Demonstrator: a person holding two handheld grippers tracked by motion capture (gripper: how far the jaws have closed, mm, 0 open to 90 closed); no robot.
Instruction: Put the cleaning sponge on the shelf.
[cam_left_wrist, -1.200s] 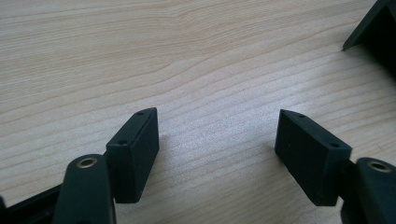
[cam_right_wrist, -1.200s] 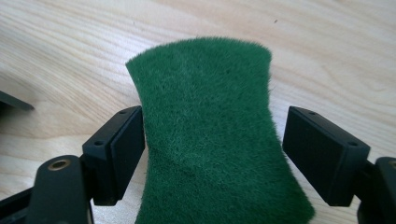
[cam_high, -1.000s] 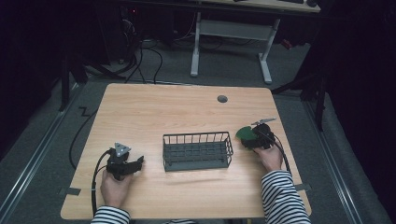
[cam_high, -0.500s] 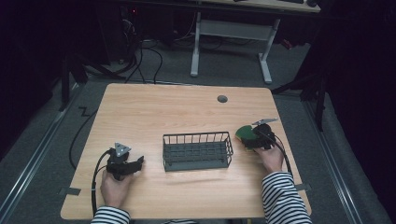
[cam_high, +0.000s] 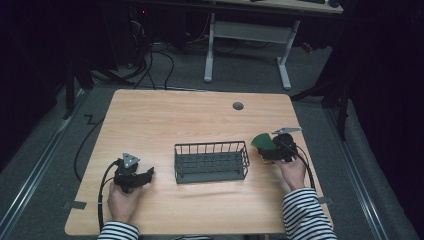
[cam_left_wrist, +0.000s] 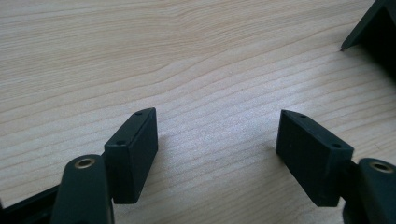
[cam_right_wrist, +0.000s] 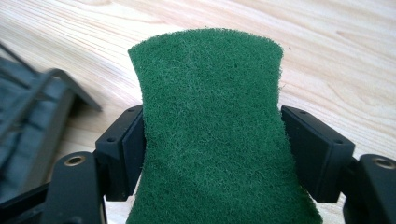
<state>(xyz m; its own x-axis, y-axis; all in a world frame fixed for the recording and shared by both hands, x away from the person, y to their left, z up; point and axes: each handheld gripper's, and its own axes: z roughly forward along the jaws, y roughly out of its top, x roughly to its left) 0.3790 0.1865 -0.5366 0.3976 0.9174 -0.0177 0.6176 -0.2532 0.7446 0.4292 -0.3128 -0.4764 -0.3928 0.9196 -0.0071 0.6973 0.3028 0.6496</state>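
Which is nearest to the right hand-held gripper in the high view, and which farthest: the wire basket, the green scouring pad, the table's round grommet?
From the right hand-held gripper:
1. Green scouring pad, between its jaws.
2. Wire basket, to its left.
3. Round grommet, near the far edge.

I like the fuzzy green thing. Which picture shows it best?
The right gripper view: the green fibrous scouring pad sits close up, pinched between the right gripper's black jaws. The high view shows it small, right of the dark wire basket. The left gripper view looks at bare wood.

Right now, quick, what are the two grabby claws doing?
Left gripper: open, nothing between its jaws, low over the table.
Right gripper: shut on the green scouring pad, beside the wire basket.
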